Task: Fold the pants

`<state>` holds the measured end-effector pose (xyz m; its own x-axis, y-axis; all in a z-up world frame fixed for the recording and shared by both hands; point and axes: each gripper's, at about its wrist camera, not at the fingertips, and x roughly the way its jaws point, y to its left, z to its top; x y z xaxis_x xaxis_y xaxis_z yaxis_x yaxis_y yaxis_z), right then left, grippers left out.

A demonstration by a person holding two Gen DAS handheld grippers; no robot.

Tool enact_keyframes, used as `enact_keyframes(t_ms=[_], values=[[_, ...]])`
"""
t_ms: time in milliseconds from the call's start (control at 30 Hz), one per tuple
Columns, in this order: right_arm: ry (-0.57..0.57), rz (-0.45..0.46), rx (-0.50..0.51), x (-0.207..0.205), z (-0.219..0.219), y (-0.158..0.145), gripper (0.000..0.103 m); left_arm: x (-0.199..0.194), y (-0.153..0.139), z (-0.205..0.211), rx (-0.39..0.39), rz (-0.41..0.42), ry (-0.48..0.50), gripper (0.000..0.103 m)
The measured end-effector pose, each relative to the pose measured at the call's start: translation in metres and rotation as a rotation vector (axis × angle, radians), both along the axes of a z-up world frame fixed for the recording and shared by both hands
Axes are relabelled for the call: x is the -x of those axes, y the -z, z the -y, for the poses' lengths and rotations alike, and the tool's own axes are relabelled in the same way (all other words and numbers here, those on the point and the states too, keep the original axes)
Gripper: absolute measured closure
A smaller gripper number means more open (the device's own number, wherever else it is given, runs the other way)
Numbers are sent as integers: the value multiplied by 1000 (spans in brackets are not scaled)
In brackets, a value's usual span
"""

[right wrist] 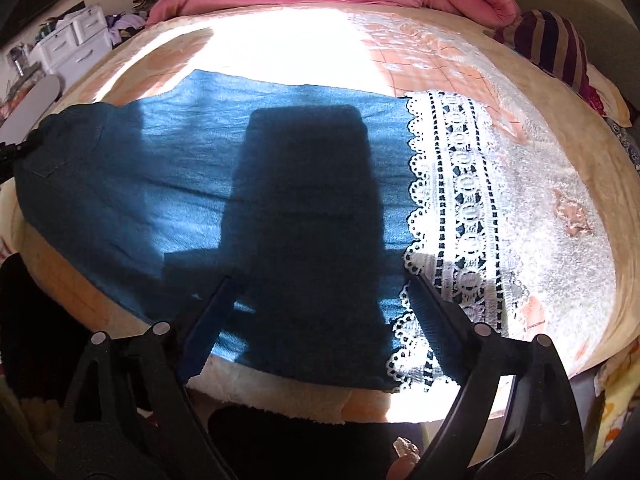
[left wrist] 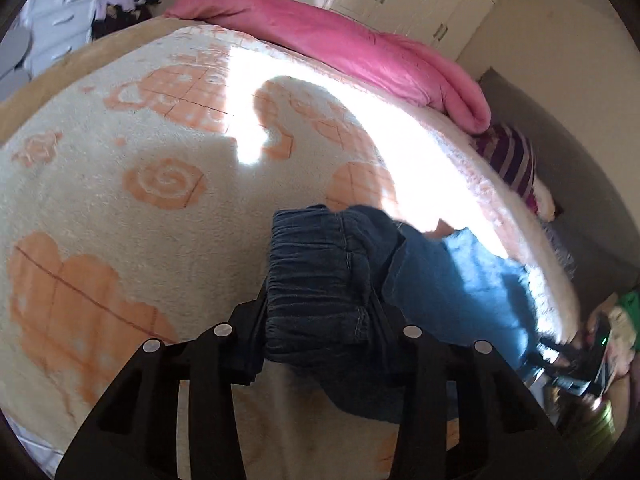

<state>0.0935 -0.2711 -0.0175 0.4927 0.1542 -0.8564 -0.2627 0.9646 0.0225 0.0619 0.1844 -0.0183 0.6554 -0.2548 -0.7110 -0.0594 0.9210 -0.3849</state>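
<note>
- The bed (right wrist: pixel 560 208) fills both views. It is covered with a cream fleece blanket (left wrist: pixel 120 208) that has orange flower shapes, and strong sunlight falls across it.
- A pink quilt (left wrist: pixel 360 48) lies bunched along the far edge of the bed, and a striped pillow (right wrist: pixel 556 44) sits near its end.
- The blue pants (right wrist: pixel 168 176) lie spread flat on the blanket near the front edge of the bed. Their white lace hem (right wrist: pixel 460 184) is on the right side, and a dark shadow crosses the middle.
- The left gripper (left wrist: pixel 320 320) is clenched on the gathered elastic waistband (left wrist: pixel 316 264) of the pants, and the cloth is bunched between its fingers, raised a little from the blanket.
- The right gripper (right wrist: pixel 320 292) hangs over the front edge of the pants near the lace hem. Its fingers (right wrist: pixel 208 320) are spread wide and hold nothing.
</note>
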Motion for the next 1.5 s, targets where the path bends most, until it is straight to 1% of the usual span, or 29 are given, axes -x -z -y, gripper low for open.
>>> enact_keyframes(t_ms=[67, 100, 167, 200, 233, 300, 333, 400, 467, 533, 600, 667, 700, 733, 767, 867, 900, 933, 967, 1100, 1167, 1267, 1300, 1333, 1367, 1400, 1433, 1467, 1500], values=[[4, 2, 0, 0, -1, 3, 17, -6, 16, 2, -12, -48, 11, 61], [4, 2, 4, 0, -1, 4, 16, -9, 25, 3, -7, -65, 11, 58], [0, 3, 13, 1, -3, 4, 15, -10, 28, -2, 21, -50, 0, 53], [-5, -1, 14, 1, -2, 4, 15, -9, 27, -5, 22, -41, -10, 44], [-7, -4, 5, 2, -1, 2, 15, -7, 22, -7, 10, -36, -29, 32], [5, 4, -49, 5, 6, -6, 15, 1, 5, -13, -42, -5, -72, 29], [17, 18, -95, 6, 11, -12, 15, 4, -8, -14, -69, 28, -88, 23], [46, 59, -145, 7, 21, -24, 15, 8, -32, -15, -107, 88, -104, 11], [80, 109, -158, 3, 33, -36, 15, 4, -56, -6, -136, 142, -78, 10], [122, 135, -166, -7, 46, -43, 15, -8, -69, 9, -145, 172, -36, 9], [170, 144, -190, -21, 62, -48, 15, -22, -74, 26, -127, 177, 10, 9], [217, 124, -253, -41, 80, -51, 15, -40, -74, 48, -113, 169, 77, 8], [236, 111, -281, -51, 88, -50, 15, -50, -72, 61, -110, 161, 117, 8], [266, 103, -290, -64, 96, -49, 16, -60, -68, 75, -115, 142, 154, 8], [268, 93, -289, -73, 101, -47, 16, -71, -63, 90, -118, 122, 193, 8], [250, 45, -258, -107, 105, -37, 25, -95, -45, 123, -104, 66, 281, 8], [242, 31, -253, -113, 105, -34, 33, -104, -39, 133, -96, 52, 311, 8], [233, 18, -261, -121, 105, -29, 39, -110, -33, 142, -99, 41, 325, 8], [225, 0, -274, -127, 106, -24, 41, -115, -26, 148, -110, 25, 335, 8], [174, -42, -220, -143, 96, -6, 52, -142, -4, 168, -140, -27, 382, 8], [167, -63, -226, -146, 94, 2, 53, -155, 5, 176, -149, -48, 395, 9], [146, -51, -239, -144, 94, 8, 56, -169, 18, 185, -137, -76, 415, 9], [135, -47, -250, -142, 93, 9, 59, -173, 22, 187, -128, -87, 417, 10], [125, -47, -268, -140, 94, 10, 65, -177, 29, 189, -109, -105, 421, 11], [117, -47, -286, -138, 96, 9, 67, -179, 33, 193, -92, -120, 428, 15], [108, -43, -290, -136, 96, 8, 70, -180, 37, 195, -72, -131, 437, 31], [89, -33, -285, -134, 94, 6, 77, -179, 41, 199, -63, -140, 444, 45], [64, -21, -277, -131, 91, 4, 81, -177, 42, 203, -69, -140, 450, 51], [43, -6, -258, -128, 87, 1, 85, -174, 43, 207, -78, -135, 458, 65]])
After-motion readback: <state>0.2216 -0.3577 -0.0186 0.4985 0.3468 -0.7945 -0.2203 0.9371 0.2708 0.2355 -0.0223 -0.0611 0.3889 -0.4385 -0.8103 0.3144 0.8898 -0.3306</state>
